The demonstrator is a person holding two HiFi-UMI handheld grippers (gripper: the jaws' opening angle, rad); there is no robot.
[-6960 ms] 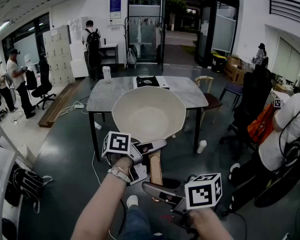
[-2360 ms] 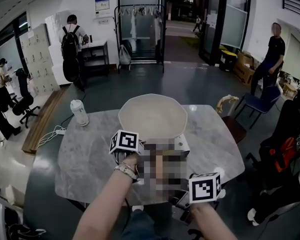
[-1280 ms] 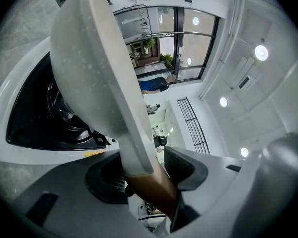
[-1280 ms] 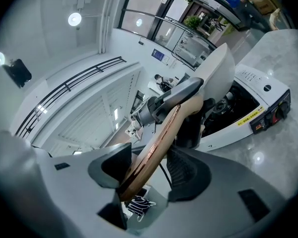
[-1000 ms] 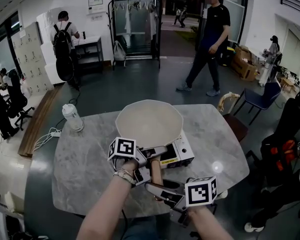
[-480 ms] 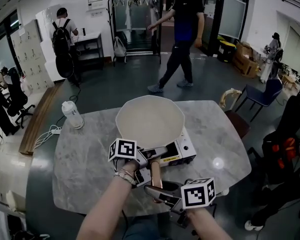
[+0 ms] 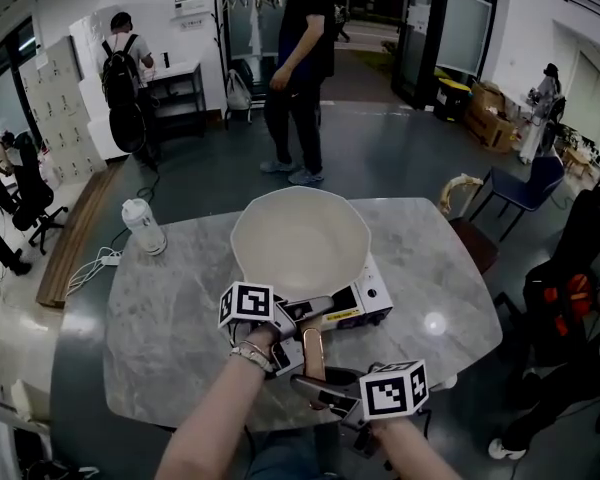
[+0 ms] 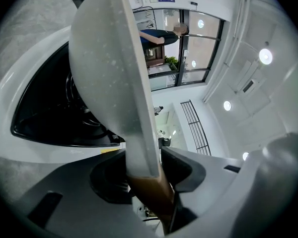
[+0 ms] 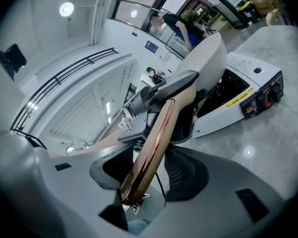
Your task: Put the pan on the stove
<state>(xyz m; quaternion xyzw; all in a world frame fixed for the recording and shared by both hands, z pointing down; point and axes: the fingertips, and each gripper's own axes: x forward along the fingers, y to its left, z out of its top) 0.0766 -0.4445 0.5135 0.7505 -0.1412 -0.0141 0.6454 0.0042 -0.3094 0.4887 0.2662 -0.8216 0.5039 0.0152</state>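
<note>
Over the stove [image 7: 368, 303], head view: cream pan [image 7: 300, 243] covering the burner end, wooden handle [image 7: 311, 346] sticking out past the stove's near side. Left gripper [image 7: 310, 313] clamped across the handle right at the stove's near edge; right gripper [image 7: 315, 380] on the handle's tip, farther out from the stove. Grey marble table [image 7: 170, 308] under the stove. Left gripper view: jaws closing with the handle's root [image 8: 151, 192] between them, both pads against it; pan's underside [image 8: 109, 73] close above the stove's black top [image 8: 44, 108], contact not discernible. Right gripper view: jaws closing, handle's end [image 9: 151, 148] pinched between the pads; stove [image 9: 238, 100] beyond, knob side facing the camera.
</note>
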